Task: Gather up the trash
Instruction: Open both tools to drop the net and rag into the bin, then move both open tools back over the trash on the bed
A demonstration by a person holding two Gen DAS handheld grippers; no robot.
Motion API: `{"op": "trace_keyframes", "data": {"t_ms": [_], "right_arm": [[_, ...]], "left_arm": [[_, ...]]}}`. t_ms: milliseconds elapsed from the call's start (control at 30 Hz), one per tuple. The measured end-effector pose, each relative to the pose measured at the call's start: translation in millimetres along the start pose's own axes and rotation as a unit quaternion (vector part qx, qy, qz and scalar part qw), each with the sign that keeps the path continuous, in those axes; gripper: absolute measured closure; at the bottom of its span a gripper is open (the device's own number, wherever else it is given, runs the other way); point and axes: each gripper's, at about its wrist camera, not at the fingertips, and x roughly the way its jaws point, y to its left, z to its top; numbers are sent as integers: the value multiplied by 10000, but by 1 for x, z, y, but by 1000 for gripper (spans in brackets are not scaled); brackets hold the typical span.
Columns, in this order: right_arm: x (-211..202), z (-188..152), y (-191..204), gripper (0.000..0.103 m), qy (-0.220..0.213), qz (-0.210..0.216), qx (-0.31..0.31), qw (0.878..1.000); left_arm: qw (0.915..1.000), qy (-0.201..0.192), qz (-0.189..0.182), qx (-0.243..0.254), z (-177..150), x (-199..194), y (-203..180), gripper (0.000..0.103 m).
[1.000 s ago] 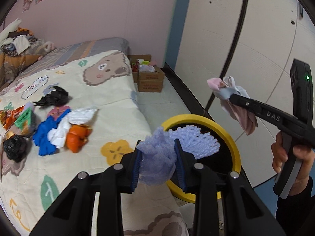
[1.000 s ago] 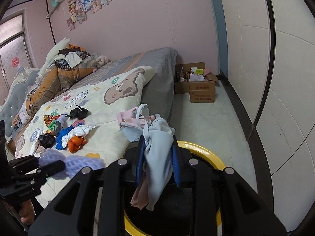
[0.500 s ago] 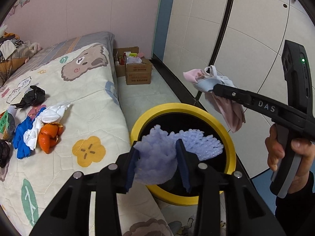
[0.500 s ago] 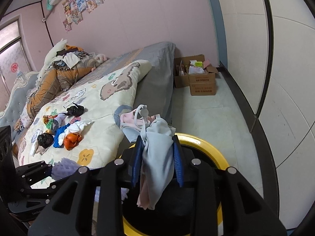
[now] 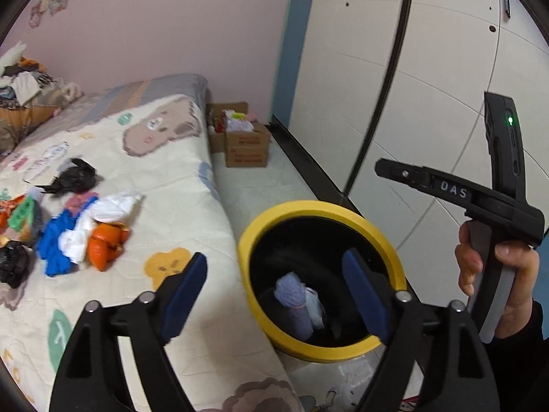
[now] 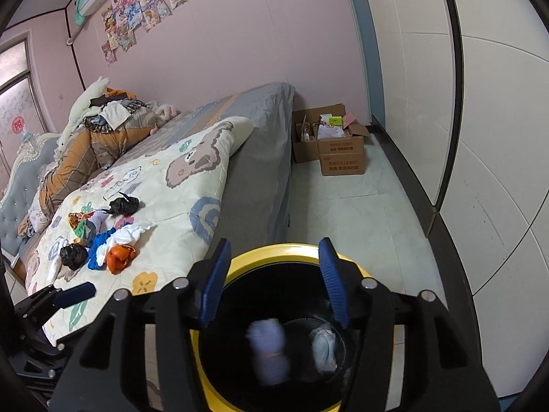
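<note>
Beside the bed (image 6: 254, 171), your left gripper (image 5: 274, 295) and right gripper (image 6: 271, 281) both hang spread wide and empty above the yellow-rimmed bin (image 6: 274, 252); a lavender cloth (image 6: 269, 350) and pale cloth (image 6: 324, 346) lie inside it.

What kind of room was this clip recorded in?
Most likely a home bedroom, perhaps a child's: a bed with a cream cartoon-bear quilt, cartoon posters taped to the pink wall, and a pile of clothes and pillows at the tufted headboard. A yellow-rimmed black bin stands beside the bed.
</note>
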Motion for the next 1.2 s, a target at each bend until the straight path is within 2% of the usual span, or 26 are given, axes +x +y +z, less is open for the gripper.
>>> {"op": "trace_keyframes", "data": {"t_ms": [200,600,900,1200], "right_arm": [[2,0,15,47,-11,217,-83,9997],[5,5,65,37,-167,602,-454,9970],[16,8,106,33,-74,988,-746,9923],[30,10,147,31,20,1255,-943,9876]], "left_arm": [[9984,-420,294,-245,4,-26,20,10],[9874,-862,1125,-698,0,-64,72,8],[9731,-1022,1823,-974,-8,-92,117,8],[9542,-1204,2363,-1385,-15,-121,171,8]]}}
